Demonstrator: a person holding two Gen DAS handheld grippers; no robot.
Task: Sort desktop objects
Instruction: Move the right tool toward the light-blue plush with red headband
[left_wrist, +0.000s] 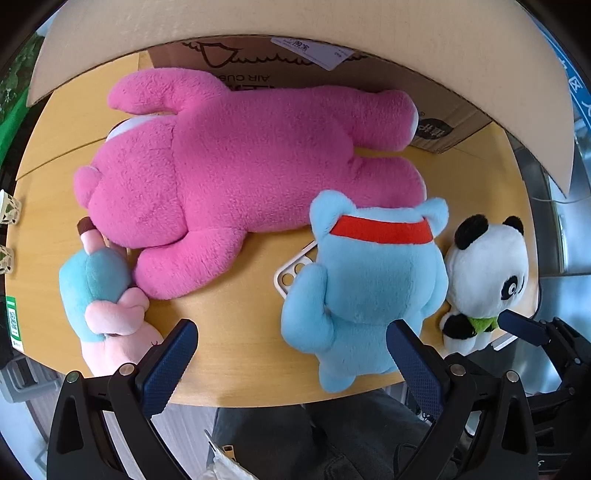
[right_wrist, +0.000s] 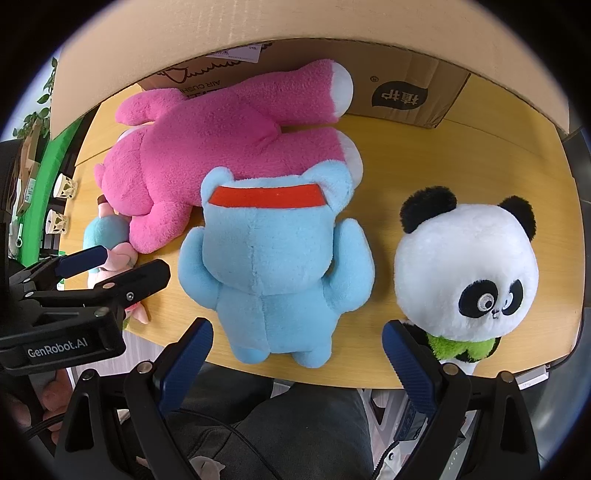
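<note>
A big pink plush bear (left_wrist: 236, 184) lies face down across the wooden table (left_wrist: 236, 354); it also shows in the right wrist view (right_wrist: 221, 147). A light-blue plush with a red collar (left_wrist: 369, 291) (right_wrist: 273, 266) lies in front of it. A panda plush (left_wrist: 487, 273) (right_wrist: 465, 273) stands at the right. A small pink and teal plush (left_wrist: 103, 306) (right_wrist: 107, 240) lies at the left. A white phone case (left_wrist: 295, 273) sticks out from under the blue plush. My left gripper (left_wrist: 291, 354) is open and empty at the table's near edge. My right gripper (right_wrist: 297, 354) is open and empty, just before the blue plush.
An open cardboard box (left_wrist: 443, 122) (right_wrist: 406, 96) stands at the back, its flap (left_wrist: 295, 22) overhanging the table. Paper cups (right_wrist: 64, 188) sit at the far left. The person's dark trousers (right_wrist: 295, 424) are below the table's front edge.
</note>
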